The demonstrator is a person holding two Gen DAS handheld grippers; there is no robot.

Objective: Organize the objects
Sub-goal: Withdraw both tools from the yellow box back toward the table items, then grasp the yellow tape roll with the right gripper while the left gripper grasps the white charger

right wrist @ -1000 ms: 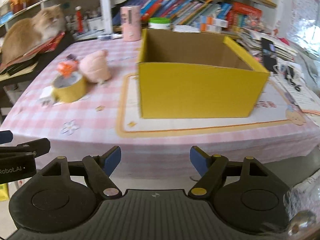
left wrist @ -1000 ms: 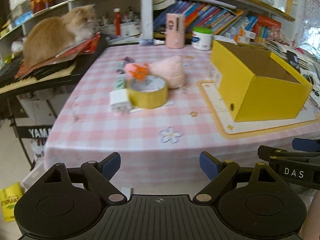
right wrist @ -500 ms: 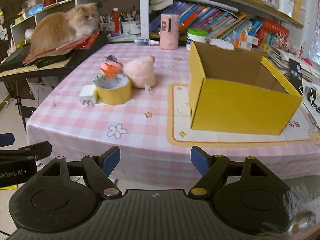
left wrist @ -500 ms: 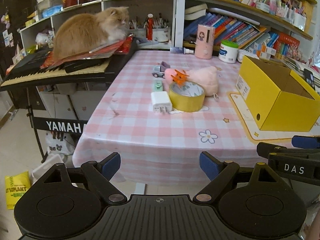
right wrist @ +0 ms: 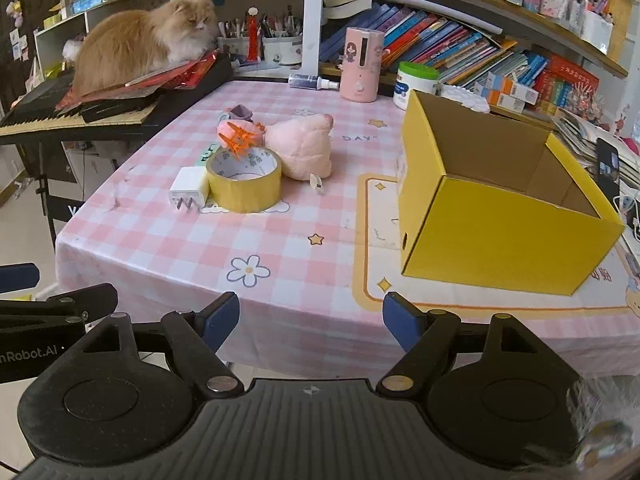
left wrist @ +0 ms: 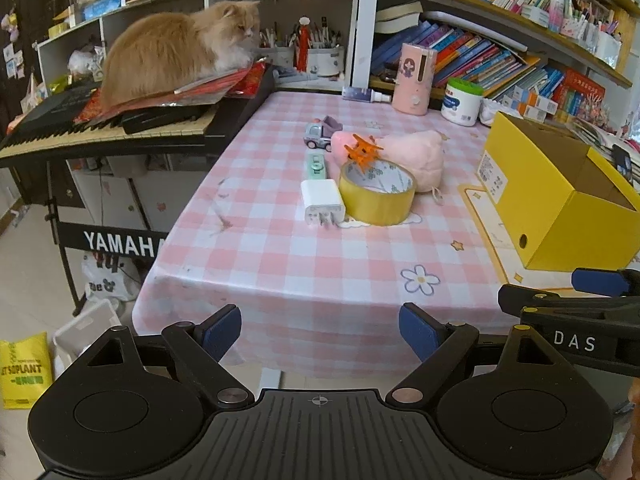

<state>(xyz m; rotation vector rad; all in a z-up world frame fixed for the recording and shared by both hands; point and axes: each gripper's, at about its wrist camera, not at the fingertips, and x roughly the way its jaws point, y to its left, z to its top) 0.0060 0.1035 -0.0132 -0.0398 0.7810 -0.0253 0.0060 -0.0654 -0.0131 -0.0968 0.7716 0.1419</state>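
Observation:
On the pink checked table lies a cluster: a yellow tape roll, a white charger, an orange hair claw, a pink plush toy, a small toy truck and a green strip. An open yellow box stands to the right, nothing visible inside. My left gripper and right gripper both hang open and empty before the table's near edge, well short of the objects.
An orange cat sits on a keyboard left of the table. A pink humidifier, a white jar and bookshelves line the back. Magazines and a phone lie right of the box.
Both views have pulled back and swung left: the table looks smaller, the floor and keyboard stand have come into sight. Both grippers stay empty; the right one's fingers stand slightly wider.

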